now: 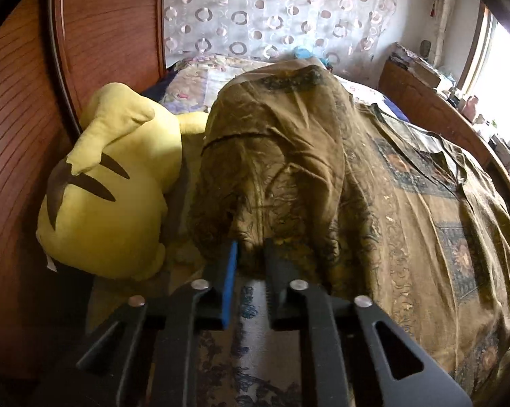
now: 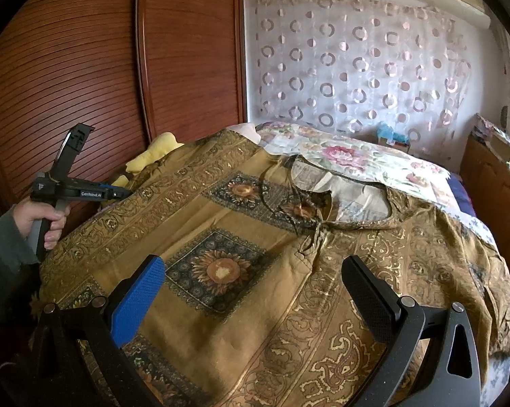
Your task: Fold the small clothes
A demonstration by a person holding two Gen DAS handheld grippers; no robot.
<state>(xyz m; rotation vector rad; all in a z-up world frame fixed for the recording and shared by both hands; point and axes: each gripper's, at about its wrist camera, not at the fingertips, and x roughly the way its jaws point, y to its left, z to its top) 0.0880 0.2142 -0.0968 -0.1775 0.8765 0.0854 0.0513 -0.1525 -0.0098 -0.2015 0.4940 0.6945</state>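
Observation:
A brown-gold patterned garment [image 2: 241,237] with sunflower squares lies spread on the bed, its tied neckline [image 2: 322,224] toward the far side. My left gripper [image 1: 251,254] is shut on the garment's left edge and holds a bunched fold [image 1: 282,156] lifted off the bed. The left gripper also shows in the right wrist view [image 2: 116,191], held by a hand at the garment's left side. My right gripper [image 2: 255,291] is open and empty, hovering over the near part of the garment, blue pad left, black pad right.
A yellow plush toy [image 1: 109,190] lies against the red-brown wardrobe [image 2: 85,68] at the left. A floral quilt [image 2: 353,159] covers the far bed. A ring-patterned curtain [image 2: 356,68] hangs behind. A wooden sideboard [image 1: 434,108] with clutter stands at the right under a window.

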